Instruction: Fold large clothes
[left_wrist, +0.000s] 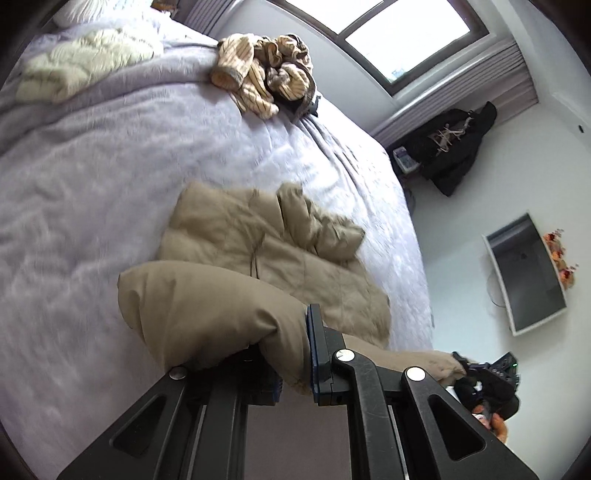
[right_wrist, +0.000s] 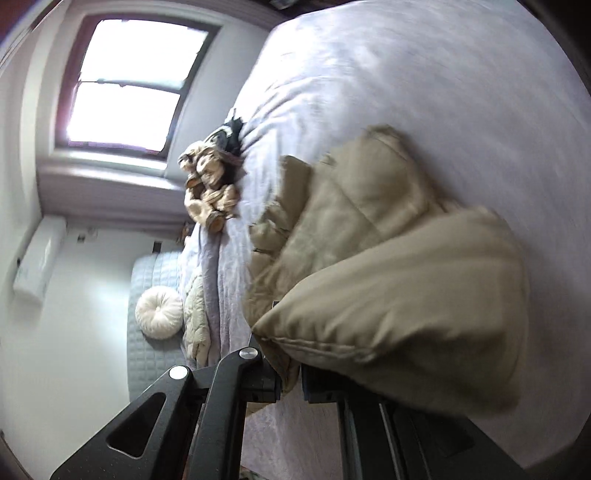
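1. My left gripper (left_wrist: 295, 363) is clamped tight on a puffy edge of the tan padded jacket (left_wrist: 258, 240); fabric bulges out to the left of the pads.
2. My right gripper (right_wrist: 290, 384) is pinched closed on another edge of the same jacket, hem seam just above the pads, padded panel draped off to the right.
3. In the left wrist view the right gripper shows at the lower right edge, holding the far end of the lifted hem.
4. Rest of the jacket lies crumpled on the lavender bed (left_wrist: 92, 184), near the bed's side edge.
5. Step, my read: bottom hem is raised off the bed by both grippers, fold-over in hand, fold not laid yet.
6. Next move calls for carrying both held corners together across the jacket body, keeping the edge taut and level, then lowering.
7. Containers: none visible. Striped knit heap (left_wrist: 264, 75) and cream knit (left_wrist: 85, 64) sit loose on the bed, well apart from the jacket.
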